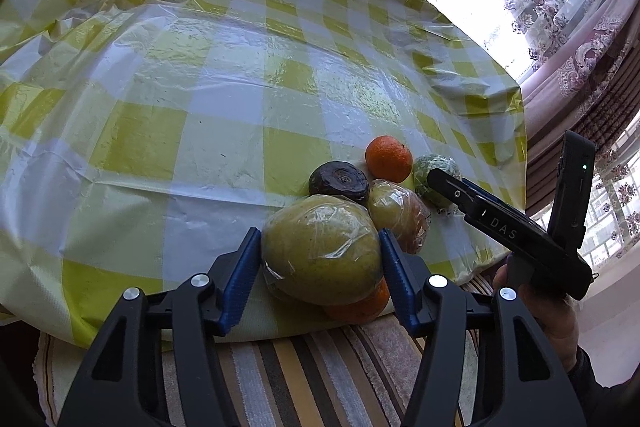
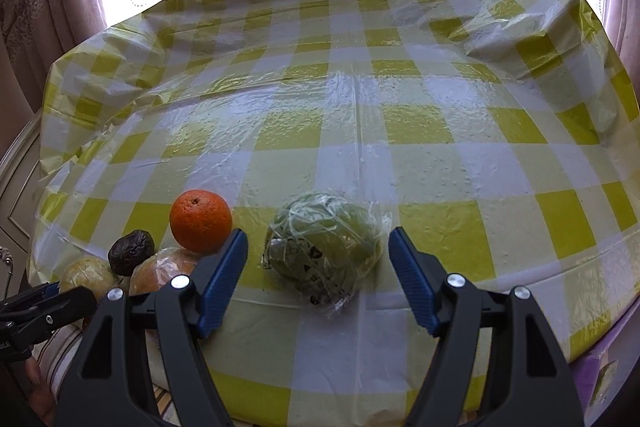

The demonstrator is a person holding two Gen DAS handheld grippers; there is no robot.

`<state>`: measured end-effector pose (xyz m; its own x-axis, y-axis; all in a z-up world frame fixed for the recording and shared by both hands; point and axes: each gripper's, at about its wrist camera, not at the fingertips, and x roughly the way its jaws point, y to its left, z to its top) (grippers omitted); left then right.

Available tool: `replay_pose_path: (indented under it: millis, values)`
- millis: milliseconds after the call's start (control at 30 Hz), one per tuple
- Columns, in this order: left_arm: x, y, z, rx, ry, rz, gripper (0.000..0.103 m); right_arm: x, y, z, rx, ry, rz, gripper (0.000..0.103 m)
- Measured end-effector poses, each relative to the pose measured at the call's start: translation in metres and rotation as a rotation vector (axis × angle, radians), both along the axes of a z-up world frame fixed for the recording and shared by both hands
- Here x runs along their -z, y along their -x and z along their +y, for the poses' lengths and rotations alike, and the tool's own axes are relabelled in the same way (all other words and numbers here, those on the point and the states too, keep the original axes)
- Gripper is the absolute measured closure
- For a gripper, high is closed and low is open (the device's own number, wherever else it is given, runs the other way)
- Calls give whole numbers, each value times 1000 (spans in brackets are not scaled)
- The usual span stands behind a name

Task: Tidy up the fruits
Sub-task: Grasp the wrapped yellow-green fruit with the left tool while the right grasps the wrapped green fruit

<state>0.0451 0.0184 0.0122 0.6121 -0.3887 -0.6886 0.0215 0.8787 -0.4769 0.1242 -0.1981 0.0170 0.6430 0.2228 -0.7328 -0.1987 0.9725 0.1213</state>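
Large yellow-green wrapped fruit (image 1: 320, 251), near edge, atop an orange fruit (image 1: 360, 307). Behind: dark wrinkled fruit (image 1: 339, 182), wrapped yellow-red fruit (image 1: 396, 213), bare orange (image 1: 389, 159). Far right, apart: green fruit in crinkled film (image 2: 326, 247).

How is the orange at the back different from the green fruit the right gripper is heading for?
The orange is bare with bright, smooth peel; the green fruit is wrapped in crinkled clear film. The orange sits left of the right gripper, beside the other fruits; the green fruit lies apart, ahead of its open jaws. Both are roundish and rest on the checked tablecloth.
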Motion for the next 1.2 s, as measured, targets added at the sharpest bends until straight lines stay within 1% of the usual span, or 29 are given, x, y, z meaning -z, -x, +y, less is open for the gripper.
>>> replay_pose_path:
  millis: [233,300,433,500,800,1200]
  values:
    - [-4,3,0,-10,-11,-22,47,4,-7,8,11,53,15,31]
    - [-6,4,0,-11,-16,-30,47,5,-7,10,17,74,18,36]
    - [-8,6,-2,-13,-33,-41,47,6,-7,16,13,121,11,37]
    - [-11,7,-3,-16,-41,-49,47,5,-6,17,12,128,7,38]
    - [-23,13,-8,-22,-94,-89,47,-3,3,7,16,78,-14,40]
    - [-37,21,-25,-3,-132,-119,47,-17,31,-21,35,-2,-28,40]
